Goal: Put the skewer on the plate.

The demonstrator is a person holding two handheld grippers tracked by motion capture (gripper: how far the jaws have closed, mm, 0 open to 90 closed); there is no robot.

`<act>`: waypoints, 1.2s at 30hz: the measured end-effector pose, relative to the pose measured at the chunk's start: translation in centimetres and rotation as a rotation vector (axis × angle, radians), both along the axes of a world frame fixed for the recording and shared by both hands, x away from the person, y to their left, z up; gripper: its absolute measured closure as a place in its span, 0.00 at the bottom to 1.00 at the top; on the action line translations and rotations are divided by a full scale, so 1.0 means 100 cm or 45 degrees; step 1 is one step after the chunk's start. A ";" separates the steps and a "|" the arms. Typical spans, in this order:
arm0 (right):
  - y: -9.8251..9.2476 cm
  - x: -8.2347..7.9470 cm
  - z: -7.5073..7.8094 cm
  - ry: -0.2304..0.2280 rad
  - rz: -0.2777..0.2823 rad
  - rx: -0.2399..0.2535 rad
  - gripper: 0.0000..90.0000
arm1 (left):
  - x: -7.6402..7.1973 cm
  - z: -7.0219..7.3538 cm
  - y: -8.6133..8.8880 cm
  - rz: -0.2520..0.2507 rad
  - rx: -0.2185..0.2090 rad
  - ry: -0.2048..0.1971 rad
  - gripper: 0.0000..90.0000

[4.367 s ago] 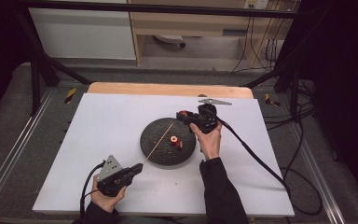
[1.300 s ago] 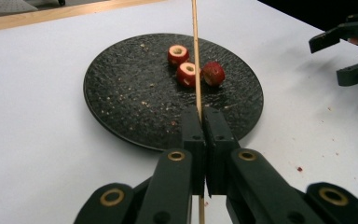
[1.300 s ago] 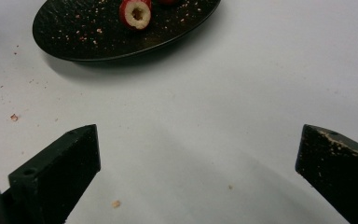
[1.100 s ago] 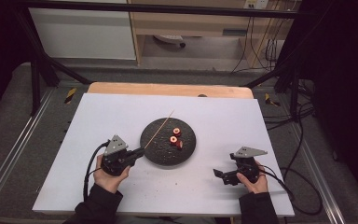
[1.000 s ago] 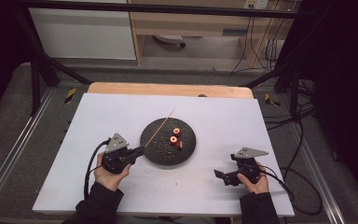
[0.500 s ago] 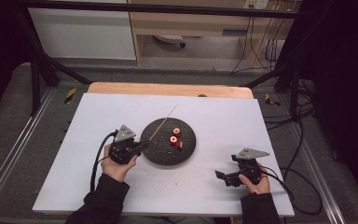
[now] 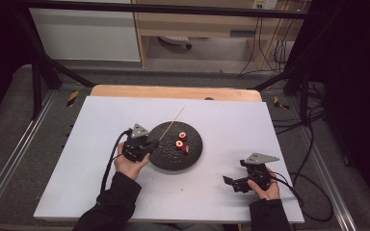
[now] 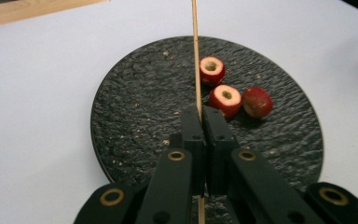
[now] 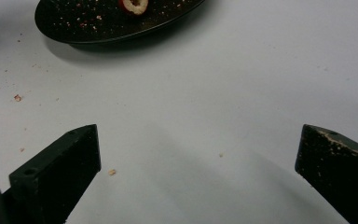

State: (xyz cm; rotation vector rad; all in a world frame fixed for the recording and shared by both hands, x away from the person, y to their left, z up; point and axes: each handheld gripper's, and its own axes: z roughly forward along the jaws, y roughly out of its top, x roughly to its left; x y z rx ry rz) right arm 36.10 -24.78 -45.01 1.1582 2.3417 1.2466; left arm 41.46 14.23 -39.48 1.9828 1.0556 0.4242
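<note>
Wooden and thin, the skewer lay over the black plate, pinched near its near end by the left gripper. Light, brittle, it probably needed gentle holding. Right gripper stood spread, near-right.

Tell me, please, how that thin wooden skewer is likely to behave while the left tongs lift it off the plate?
The skewer looks very thin and long, so it is probably light and may flex or snap under side load. The left tongs pinch it near one end, so the free end could swing. Its round shaft might roll on the dark plate if released.
</note>
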 end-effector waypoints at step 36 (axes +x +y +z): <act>0.001 0.000 -0.002 0.002 0.006 -0.016 0.01 | 0.010 -0.041 -0.023 0.040 0.147 0.116 0.98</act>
